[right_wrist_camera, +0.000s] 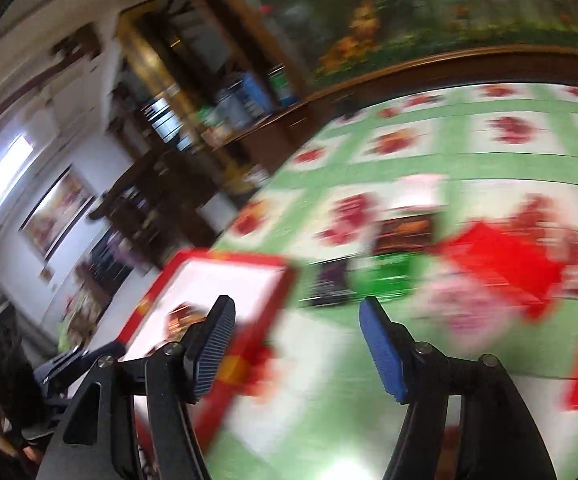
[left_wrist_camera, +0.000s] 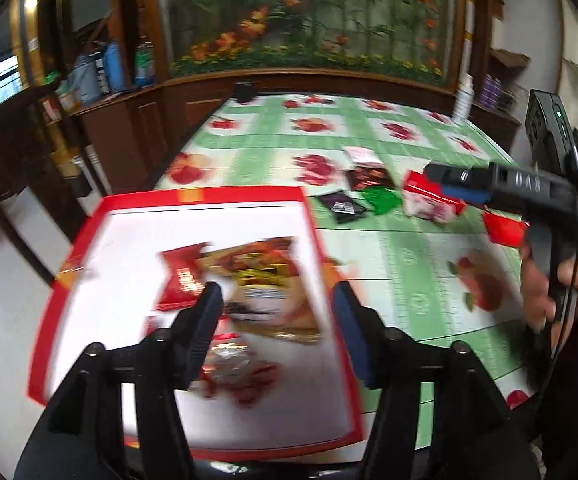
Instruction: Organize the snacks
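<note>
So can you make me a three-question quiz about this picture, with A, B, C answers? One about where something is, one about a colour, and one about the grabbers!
1. Where is the green packet?
A. In the tray
B. On the tablecloth, outside the tray
C. In a gripper

2. What colour is the tray rim?
A. Red
B. Blue
C. Yellow

3. How is the left gripper?
A. Shut on a packet
B. Shut on nothing
C. Open, holding nothing

Answers:
1. B, it lies on the tablecloth beside a black packet, right of the tray.
2. A, a red border runs round the white tray floor.
3. C, its fingers stand apart over the snacks in the tray, and none is pressed between them.
</note>
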`<state>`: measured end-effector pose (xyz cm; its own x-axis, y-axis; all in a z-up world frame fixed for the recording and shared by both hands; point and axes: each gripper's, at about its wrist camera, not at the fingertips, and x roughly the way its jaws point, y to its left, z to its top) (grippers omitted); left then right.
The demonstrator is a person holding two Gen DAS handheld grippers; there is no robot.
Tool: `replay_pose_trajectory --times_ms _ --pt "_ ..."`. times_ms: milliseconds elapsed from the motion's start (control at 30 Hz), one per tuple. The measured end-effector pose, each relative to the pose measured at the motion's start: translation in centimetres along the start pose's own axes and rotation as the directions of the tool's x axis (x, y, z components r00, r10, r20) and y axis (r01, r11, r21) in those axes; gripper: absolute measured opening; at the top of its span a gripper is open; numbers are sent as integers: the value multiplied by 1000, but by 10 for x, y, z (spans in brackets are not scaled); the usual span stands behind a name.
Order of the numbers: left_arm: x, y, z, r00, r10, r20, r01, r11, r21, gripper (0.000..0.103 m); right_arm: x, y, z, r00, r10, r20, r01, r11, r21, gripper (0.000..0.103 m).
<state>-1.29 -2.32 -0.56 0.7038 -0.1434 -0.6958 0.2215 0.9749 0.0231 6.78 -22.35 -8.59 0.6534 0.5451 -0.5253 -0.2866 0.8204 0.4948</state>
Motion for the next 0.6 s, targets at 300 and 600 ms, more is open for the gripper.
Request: replay_pose_trajectory --times_ms 300,600 --pt "32 -65 25 994 -58 -97 64 996 56 72 -105 -152 16 975 -194 107 156 943 295 75" --pt "56 -109 5 974 -102 -204 123 988 92 72 -108 -190 27 967 -235 101 189 921 341 75"
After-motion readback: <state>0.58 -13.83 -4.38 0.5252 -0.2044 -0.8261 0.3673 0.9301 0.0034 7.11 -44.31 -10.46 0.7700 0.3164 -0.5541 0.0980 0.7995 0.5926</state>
